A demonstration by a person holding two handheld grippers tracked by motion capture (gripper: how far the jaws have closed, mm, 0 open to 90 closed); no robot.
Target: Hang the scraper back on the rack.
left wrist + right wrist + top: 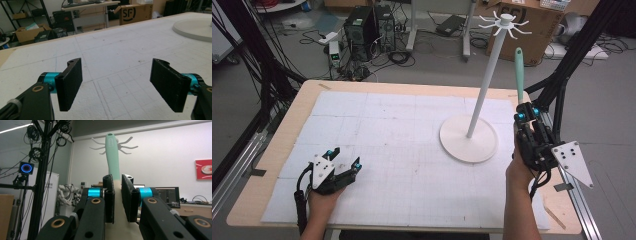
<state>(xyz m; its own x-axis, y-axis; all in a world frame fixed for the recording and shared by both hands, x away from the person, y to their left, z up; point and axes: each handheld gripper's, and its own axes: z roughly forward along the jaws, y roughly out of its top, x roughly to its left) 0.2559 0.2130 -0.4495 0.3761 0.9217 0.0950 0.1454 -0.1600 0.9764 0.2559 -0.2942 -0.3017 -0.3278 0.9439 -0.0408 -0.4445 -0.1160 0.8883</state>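
My right gripper (526, 114) is clamped on the utensil (519, 75), handle upright beside the rack (505, 21). Risk: the hanging hole misses a hook, or the handle knocks the pole and tips it. My left gripper (343, 161) rests wide open on the mat (402, 150).

One overhead camera, two riding the claws

The high view looks forward and down on the worktop (387, 130); the left gripper view skims low across it, sharing the stand's round base (197, 28); the right gripper view faces upward at the stand's hooks (125, 146).
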